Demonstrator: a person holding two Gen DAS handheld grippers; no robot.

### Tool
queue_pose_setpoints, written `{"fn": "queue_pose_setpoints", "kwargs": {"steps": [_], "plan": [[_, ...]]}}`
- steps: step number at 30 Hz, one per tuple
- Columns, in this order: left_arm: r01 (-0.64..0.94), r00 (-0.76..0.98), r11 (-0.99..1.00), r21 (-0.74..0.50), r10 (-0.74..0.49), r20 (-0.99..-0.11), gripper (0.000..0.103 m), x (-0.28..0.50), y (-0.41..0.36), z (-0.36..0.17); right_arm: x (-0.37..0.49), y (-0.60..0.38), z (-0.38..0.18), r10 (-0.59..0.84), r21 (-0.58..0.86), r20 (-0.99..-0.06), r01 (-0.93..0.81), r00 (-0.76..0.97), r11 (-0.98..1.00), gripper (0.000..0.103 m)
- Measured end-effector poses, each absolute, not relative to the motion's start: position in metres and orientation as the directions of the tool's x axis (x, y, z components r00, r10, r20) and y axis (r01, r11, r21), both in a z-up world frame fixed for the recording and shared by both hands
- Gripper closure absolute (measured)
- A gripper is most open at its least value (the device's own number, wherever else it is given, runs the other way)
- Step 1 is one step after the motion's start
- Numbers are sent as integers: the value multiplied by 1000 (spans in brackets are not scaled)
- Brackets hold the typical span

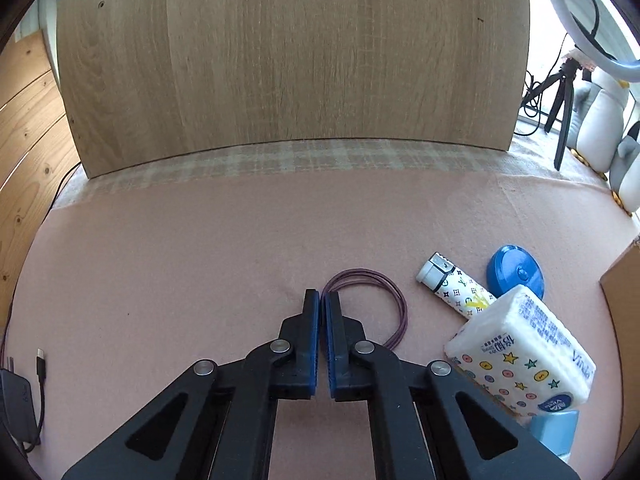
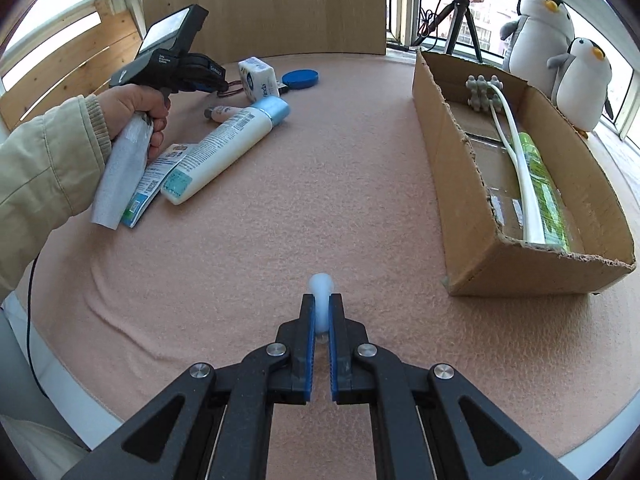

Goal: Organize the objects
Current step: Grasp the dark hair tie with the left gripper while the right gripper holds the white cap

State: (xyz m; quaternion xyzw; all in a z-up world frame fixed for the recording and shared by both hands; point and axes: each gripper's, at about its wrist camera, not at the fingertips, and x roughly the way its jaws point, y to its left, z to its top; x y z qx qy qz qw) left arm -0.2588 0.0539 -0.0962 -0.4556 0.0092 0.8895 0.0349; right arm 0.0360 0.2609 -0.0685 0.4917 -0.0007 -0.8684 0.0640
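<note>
My left gripper is shut, its tips pinching the left end of a purple cord loop that lies on the pink cloth. To its right lie a patterned tube, a blue round lid and a tissue pack. In the right wrist view, my right gripper is shut on a small pale rounded piece above the cloth. A hand holds the left gripper at the far left, beside a white bottle with a blue cap.
An open cardboard box on the right holds a green bottle and a white massager. Two penguin plushes and a tripod stand behind it. A wooden board rises at the back. A flat packet lies beside the bottle.
</note>
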Motion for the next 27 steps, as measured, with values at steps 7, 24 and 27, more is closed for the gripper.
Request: {"fn": "queue_pose_setpoints", "kwargs": {"steps": [7, 24, 27], "plan": [[-13, -599, -998, -65, 59, -799, 101, -200, 15, -77, 39, 253, -61, -122, 66, -840, 124, -529, -990, 98], [-16, -618, -996, -88, 79, -782, 101, 1, -24, -9, 18, 185, -20, -209, 45, -770, 275, -603, -961, 98], [-41, -649, -997, -71, 80, -756, 101, 18, -14, 12, 15, 175, -5, -218, 28, -750, 300, -625, -954, 98]]}}
